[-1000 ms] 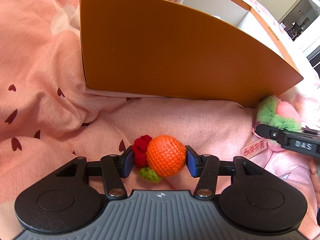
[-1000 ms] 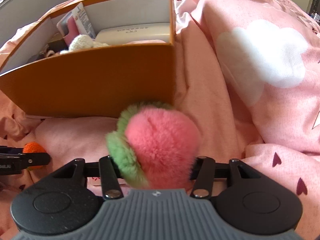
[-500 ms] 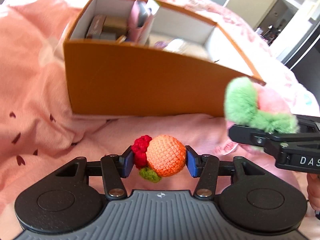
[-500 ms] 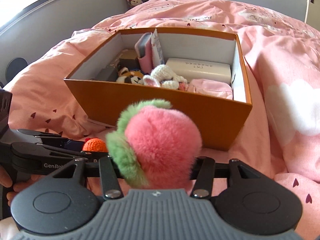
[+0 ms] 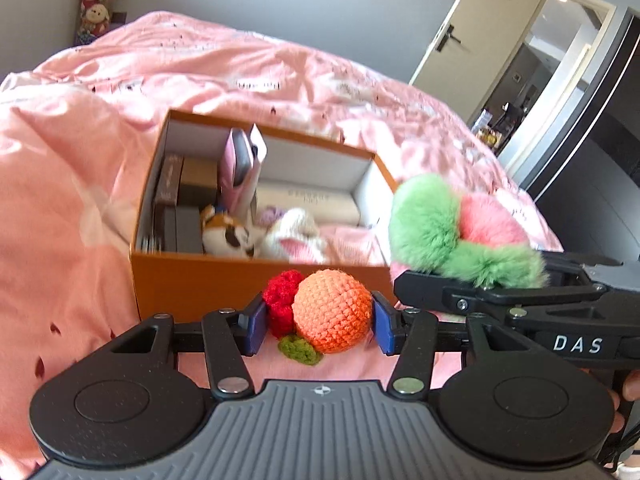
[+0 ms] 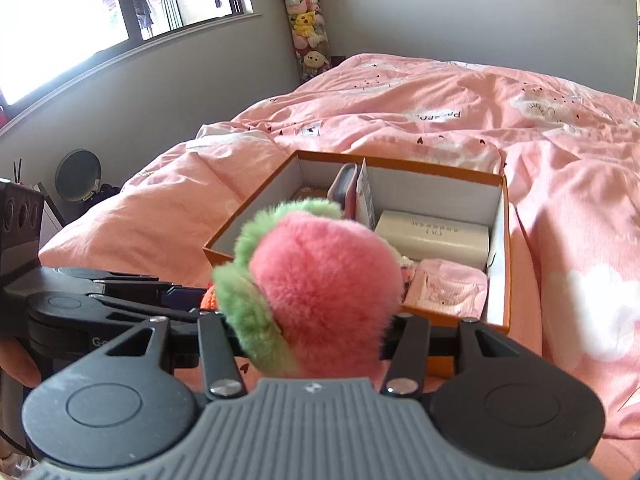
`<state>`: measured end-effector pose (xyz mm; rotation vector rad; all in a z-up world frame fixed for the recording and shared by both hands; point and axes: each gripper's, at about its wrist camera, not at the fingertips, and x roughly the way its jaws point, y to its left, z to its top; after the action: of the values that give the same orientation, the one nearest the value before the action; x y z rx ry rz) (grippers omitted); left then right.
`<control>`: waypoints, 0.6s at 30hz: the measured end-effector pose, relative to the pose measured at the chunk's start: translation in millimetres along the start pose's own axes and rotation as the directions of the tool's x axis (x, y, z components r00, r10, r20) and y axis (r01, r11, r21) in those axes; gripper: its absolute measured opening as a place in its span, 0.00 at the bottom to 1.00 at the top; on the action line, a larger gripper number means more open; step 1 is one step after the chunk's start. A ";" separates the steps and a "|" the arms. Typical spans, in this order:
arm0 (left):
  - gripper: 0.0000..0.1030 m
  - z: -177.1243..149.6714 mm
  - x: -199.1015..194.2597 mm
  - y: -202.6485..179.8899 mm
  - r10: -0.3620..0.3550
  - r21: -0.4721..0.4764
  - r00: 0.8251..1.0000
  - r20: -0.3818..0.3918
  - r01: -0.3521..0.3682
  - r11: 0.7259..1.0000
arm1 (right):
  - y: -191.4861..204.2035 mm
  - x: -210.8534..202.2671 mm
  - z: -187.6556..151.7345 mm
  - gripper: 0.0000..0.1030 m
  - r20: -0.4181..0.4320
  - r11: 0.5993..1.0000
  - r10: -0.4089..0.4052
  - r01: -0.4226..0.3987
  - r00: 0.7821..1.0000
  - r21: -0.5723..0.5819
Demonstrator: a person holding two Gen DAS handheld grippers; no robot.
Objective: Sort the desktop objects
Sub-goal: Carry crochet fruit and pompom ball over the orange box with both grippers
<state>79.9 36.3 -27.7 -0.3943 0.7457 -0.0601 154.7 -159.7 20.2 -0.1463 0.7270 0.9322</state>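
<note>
While both grippers hang over the pink duvet in front of the box:

Left gripper: closed partway, blue pads pressing either side of a crochet orange; red knob against the left pad, green leaf hanging below.

Orange: lifted clear of the duvet, just short of the orange box, at about the height of its near wall.

Right gripper: fingertips buried in fur, so the gap cannot be read exactly; clamped on a fluffy pink and green pompom.

Pompom: in the air beside the box's near right corner, close to the crochet orange, not touching it as far as can be made out.

Right gripper from the left view: black arm reaching in from the right, marked DAS.

Box: open, resting on the duvet, holding a white case, a pink pouch, dark boxes, a plush cat and upright pink cards.
</note>
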 end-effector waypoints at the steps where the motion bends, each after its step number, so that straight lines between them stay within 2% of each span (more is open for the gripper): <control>1: 0.58 4.5 -2.7 -0.8 -0.002 0.000 1.000 0.012 0.002 1.000 | -0.3 -1.1 4.2 0.52 0.010 1.000 0.001 -0.001 1.000 -0.002; 9: 0.58 33.9 -4.6 -3.9 0.046 0.006 0.997 0.066 -0.046 0.999 | -3.3 2.6 33.8 0.52 0.068 1.000 -0.021 0.022 0.997 -0.022; 18: 0.58 63.5 15.5 9.0 0.056 0.012 0.997 0.056 -0.057 0.998 | -20.4 23.4 52.6 0.52 0.065 0.999 -0.035 0.034 0.997 0.024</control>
<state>133.2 62.4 1.1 -0.3602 0.7007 -0.0009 206.0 -134.3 41.5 -0.1074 0.6725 0.8917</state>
